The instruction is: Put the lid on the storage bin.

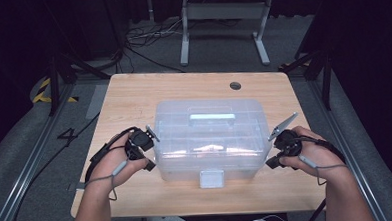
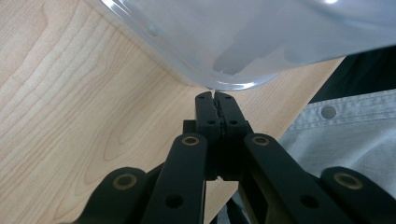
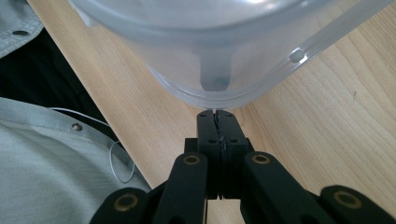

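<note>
A translucent plastic storage box (image 1: 209, 140) with a lid, a top handle (image 1: 212, 117) and a front latch (image 1: 211, 179) stands in the middle of the wooden table (image 1: 133, 93). My left gripper (image 1: 151, 166) is held at the box's left side. Its jaws are shut with nothing between them, and their tips are right at the box's rounded lower corner (image 2: 233, 79). My right gripper (image 1: 270, 162) mirrors it at the box's right side, shut and empty. In the right gripper view its tips (image 3: 215, 113) sit against the box's lower corner (image 3: 210, 93). In the left gripper view the left gripper (image 2: 215, 95) shows its jaws pressed together.
The table's near edge runs close behind both grippers, with the person's grey shirt (image 3: 42, 163) beyond it. A round cable hole (image 1: 235, 85) lies at the table's far right. White frame legs (image 1: 222, 19) and cables stand on the floor behind.
</note>
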